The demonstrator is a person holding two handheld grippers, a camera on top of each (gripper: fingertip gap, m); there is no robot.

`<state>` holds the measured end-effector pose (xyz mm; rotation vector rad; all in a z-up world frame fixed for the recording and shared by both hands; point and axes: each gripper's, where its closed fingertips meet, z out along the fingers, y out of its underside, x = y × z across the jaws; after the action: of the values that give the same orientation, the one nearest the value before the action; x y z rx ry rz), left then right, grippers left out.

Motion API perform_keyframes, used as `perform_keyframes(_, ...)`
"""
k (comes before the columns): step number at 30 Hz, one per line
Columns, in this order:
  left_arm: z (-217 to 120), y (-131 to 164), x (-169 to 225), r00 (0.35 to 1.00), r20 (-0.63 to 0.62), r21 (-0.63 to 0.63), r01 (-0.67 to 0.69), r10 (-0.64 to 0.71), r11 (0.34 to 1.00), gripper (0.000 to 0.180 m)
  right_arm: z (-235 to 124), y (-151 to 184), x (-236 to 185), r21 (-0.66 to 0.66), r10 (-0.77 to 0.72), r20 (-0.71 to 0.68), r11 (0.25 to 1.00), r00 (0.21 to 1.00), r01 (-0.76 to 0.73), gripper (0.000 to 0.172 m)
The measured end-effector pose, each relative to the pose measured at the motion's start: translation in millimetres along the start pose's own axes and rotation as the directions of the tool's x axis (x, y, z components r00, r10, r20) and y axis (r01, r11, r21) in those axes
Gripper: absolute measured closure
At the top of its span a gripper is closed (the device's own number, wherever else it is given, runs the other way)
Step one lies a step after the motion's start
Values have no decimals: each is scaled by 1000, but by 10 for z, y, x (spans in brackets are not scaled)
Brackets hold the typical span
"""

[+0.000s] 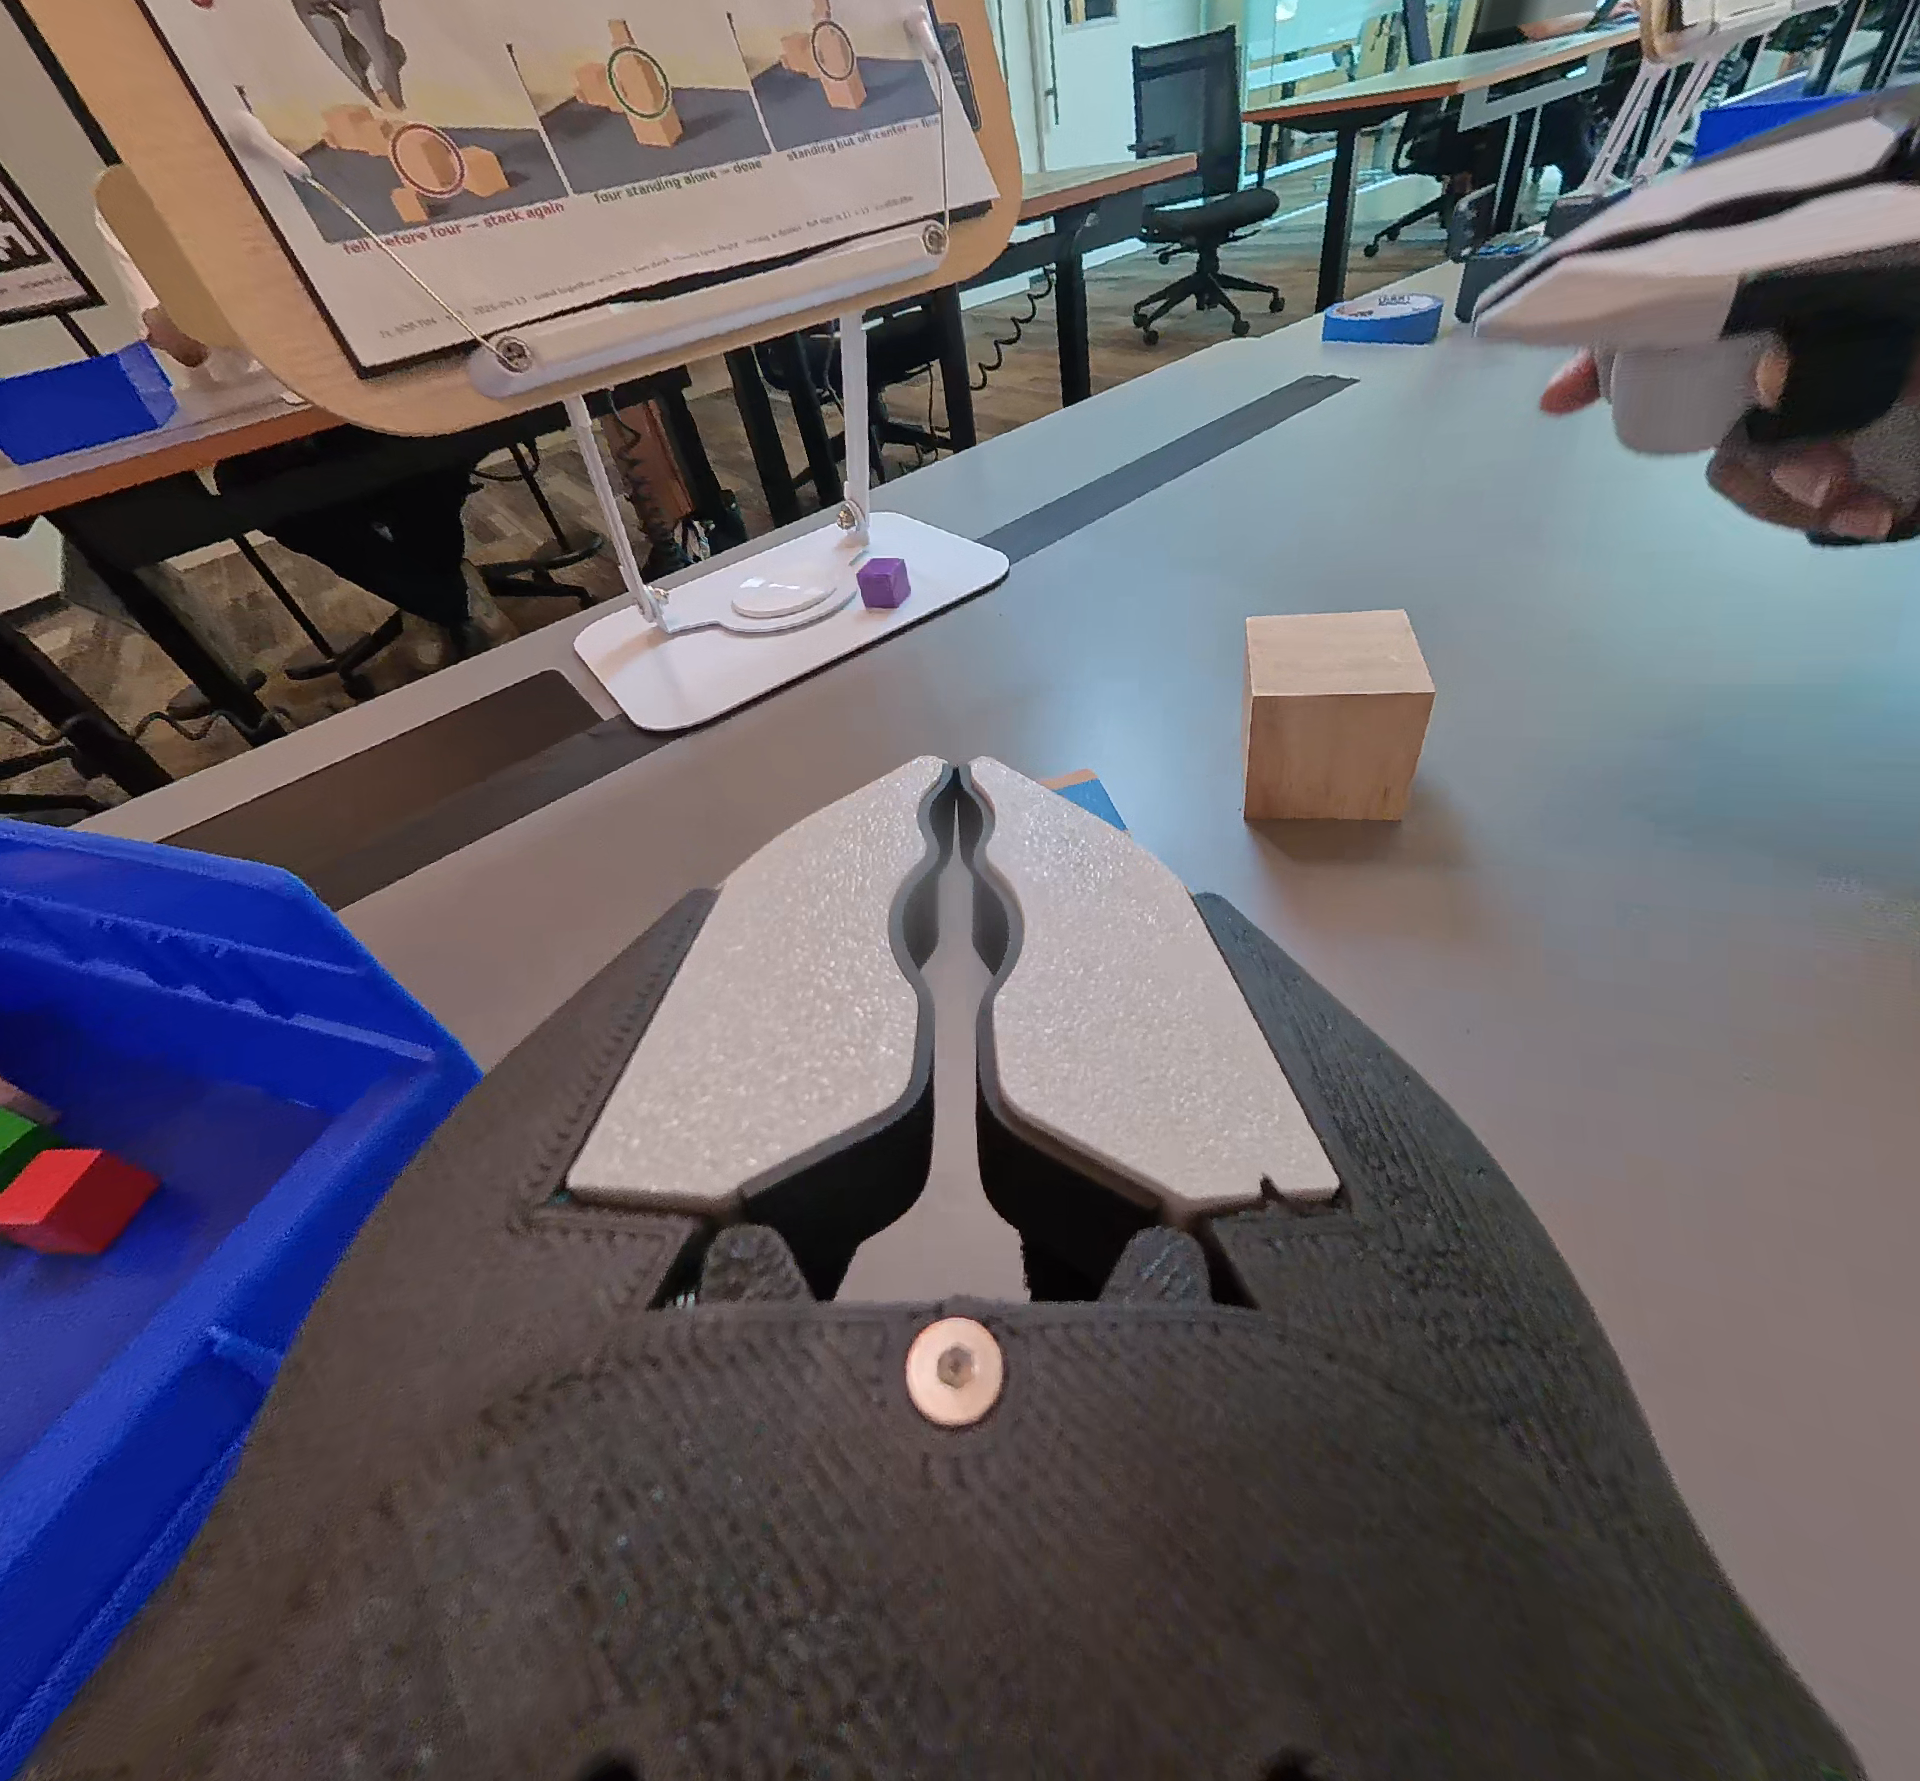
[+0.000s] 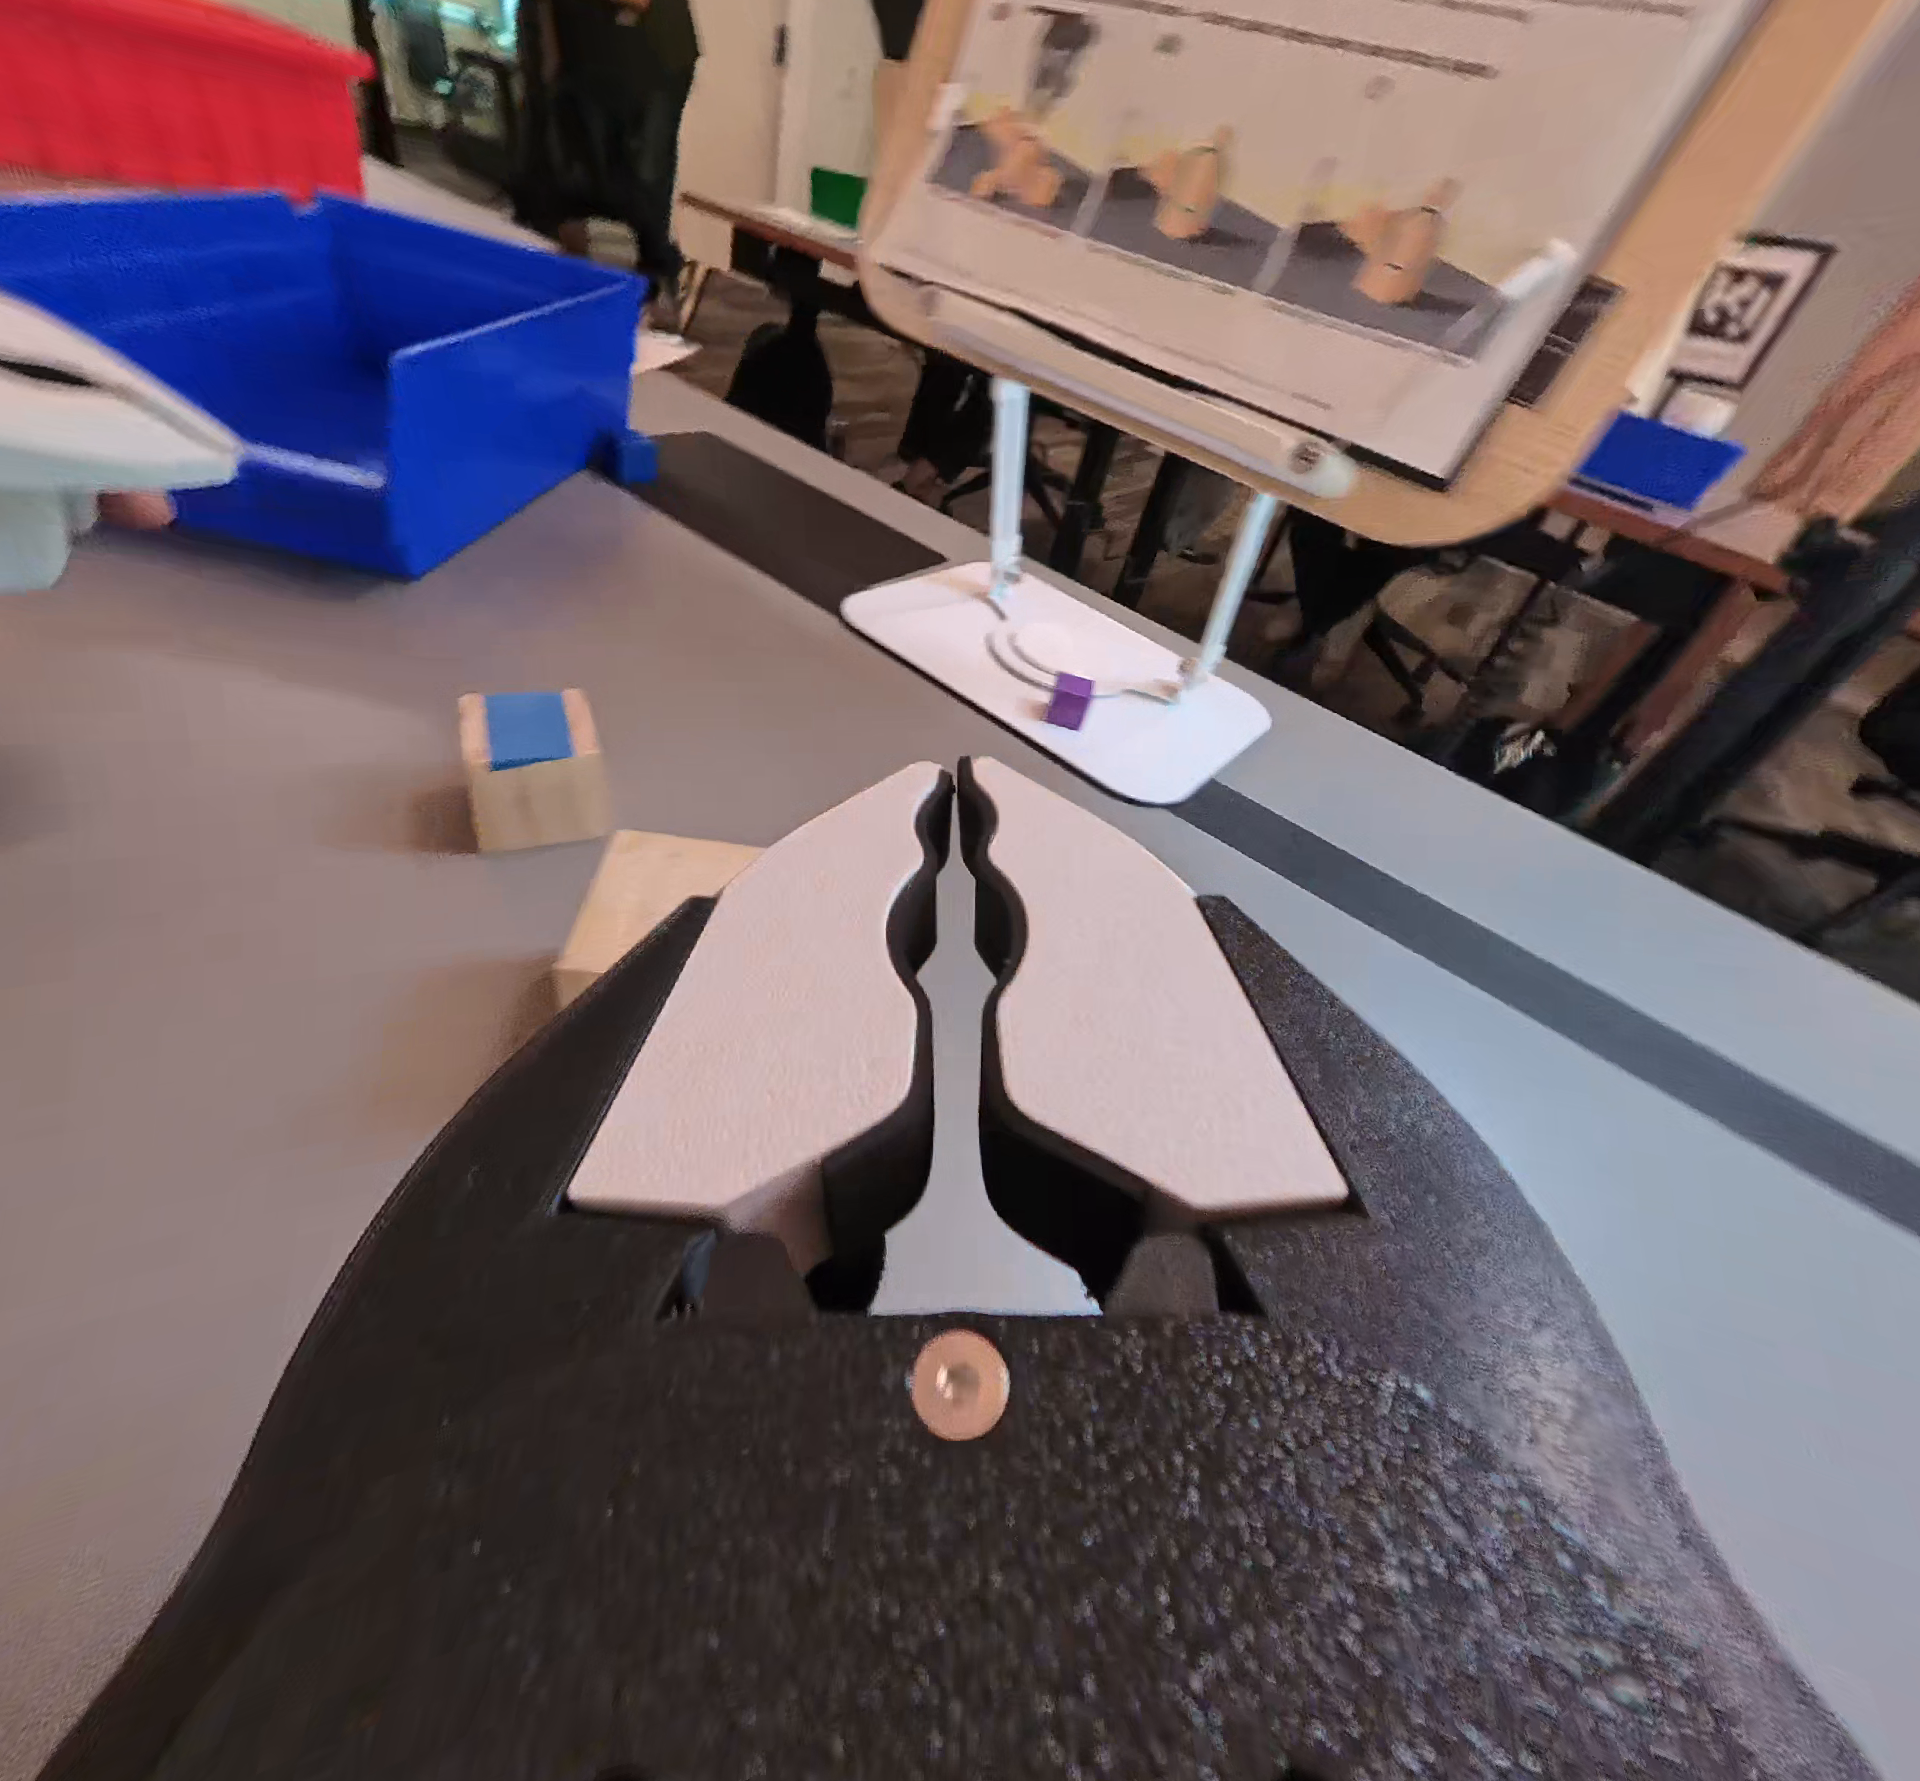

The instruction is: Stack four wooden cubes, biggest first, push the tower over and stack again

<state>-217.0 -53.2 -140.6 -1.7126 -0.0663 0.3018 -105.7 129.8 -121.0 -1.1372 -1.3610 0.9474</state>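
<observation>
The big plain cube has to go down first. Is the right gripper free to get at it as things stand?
Probably yes: the plain wooden cube stands alone on the table, nothing around it. The right gripper is shut and empty, so it must open first.

Ahead of me a white stand base (image 1: 727,661) sits on the grey tabletop (image 1: 1558,952), its two thin legs holding up a wooden board with a printed instruction sheet (image 1: 540,69) clipped to it. A small purple cube (image 1: 883,582) rests on that base, just beside a round white disc (image 1: 784,597). A dark strip (image 1: 1174,458) runs along the tabletop near its far edge. To my left stands a blue bin (image 1: 156,1056) with a red block (image 1: 73,1201) and a green one (image 1: 21,1144) inside. A blue tape roll (image 1: 1382,318) lies far off, black office chairs (image 1: 1205,204) beyond. In the other view a red bin (image 2: 166,79) stands behind the blue one.
</observation>
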Motion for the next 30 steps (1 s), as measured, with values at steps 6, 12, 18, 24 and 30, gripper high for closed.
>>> perform_keyframes(6, 43, 61, 65, 1000, -24, -22, -4, 3, 1000, 180, -167, 247, 736, 19, 210, -94, 978, 973, -209, 171)
perform_keyframes(12, 57, 83, 128, 998, -48, -35, -28, 26, 999, 180, -196, 382, 951, 41, 357, -77, 934, 931, -355, 169)
perform_keyframes(18, 61, 91, 179, 996, -71, -42, -52, 49, 998, 179, -129, 407, 815, 7, 277, -64, 961, 959, -277, 153)
perform_keyframes(24, 148, 193, 442, 974, -217, -109, 37, -61, 993, 141, -71, 453, 700, -36, 223, -46, 974, 974, -225, 143)
perform_keyframes(30, 486, 293, 916, 955, -296, -206, -29, -35, 978, 111, -37, 503, 653, -61, 231, -29, 971, 973, -232, 143)
